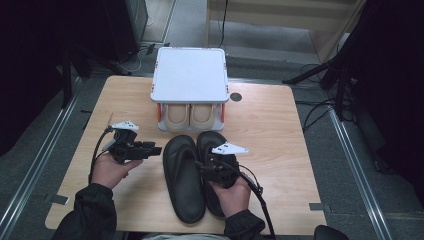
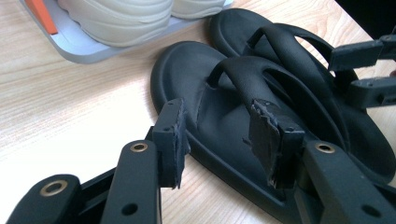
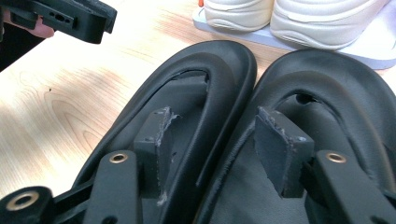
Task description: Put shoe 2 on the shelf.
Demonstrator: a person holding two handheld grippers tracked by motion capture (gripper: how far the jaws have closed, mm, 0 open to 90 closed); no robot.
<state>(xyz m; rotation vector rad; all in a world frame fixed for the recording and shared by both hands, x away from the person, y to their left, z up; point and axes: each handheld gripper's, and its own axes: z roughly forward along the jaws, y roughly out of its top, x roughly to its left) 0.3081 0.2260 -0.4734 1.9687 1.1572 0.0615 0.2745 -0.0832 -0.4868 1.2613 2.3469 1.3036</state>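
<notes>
Pale wood tabletop (image 1: pixel 280 150) carries 2 black sandals (image 1: pixel 194 175) lying side by side, long axes running from the person toward a white shoe rack (image 1: pixel 189 75) at the far edge, where a cream pair (image 1: pixel 190 116) sits on the lower shelf. From the high view, the right gripper (image 1: pixel 215 159) hovers directly over the right-hand sandal near its middle, so this hand is the nearer one; the left gripper (image 1: pixel 152 149) points sideways toward the left-hand sandal from just beside its outer edge. In the left gripper view, its jaws stand apart with nothing pinched, the left sandal (image 2: pixel 243 121) lying just ahead, its rim passing between the pads and its strap arching beyond them. In the right gripper view, the jaws gape over the seam where both sandals (image 3: pixel 254 93) touch, 1 pad above each footbed, gripping nothing. I judge the coming move turns on that straddle: closing would pinch the 2 inner rims together, along the sandals' length.
</notes>
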